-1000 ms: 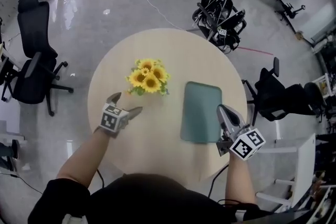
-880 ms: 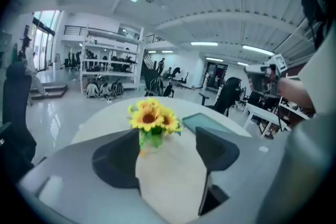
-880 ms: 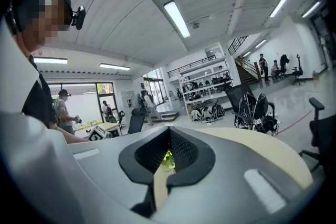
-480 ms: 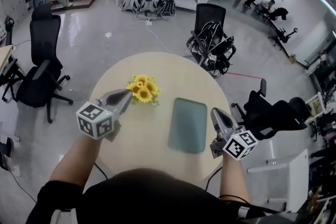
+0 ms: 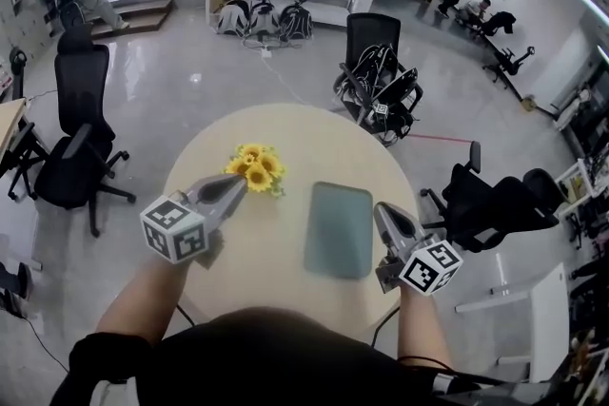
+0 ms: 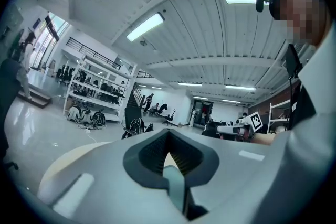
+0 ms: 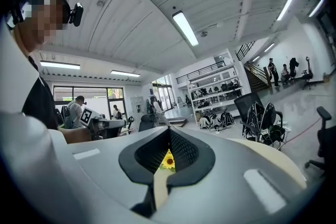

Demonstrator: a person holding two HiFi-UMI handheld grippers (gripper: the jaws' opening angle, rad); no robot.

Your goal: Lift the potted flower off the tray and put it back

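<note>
Two grippers in frame, neither holding anything. Left gripper [image 5: 244,183] held above the left side of the round table [image 5: 257,261], pointing about level, fingers pressed together with nothing between them. Its tip overlaps the lower edge of the potted flower [image 5: 255,168] in the head view; contact not discernible. Right gripper [image 5: 385,210] at the table's right edge, just beside the tray [image 5: 340,228] on its right, fingers also closed on nothing. Potted flower upright on the bare table, left of the tray and apart from it, so off the tray; pot itself hidden under the yellow blooms. Tray teal, lying flat. Right gripper view: one bloom visible far off through the gap behind the closed fingertips. Black office chairs [image 5: 81,124] on the grey floor around the table.
</note>
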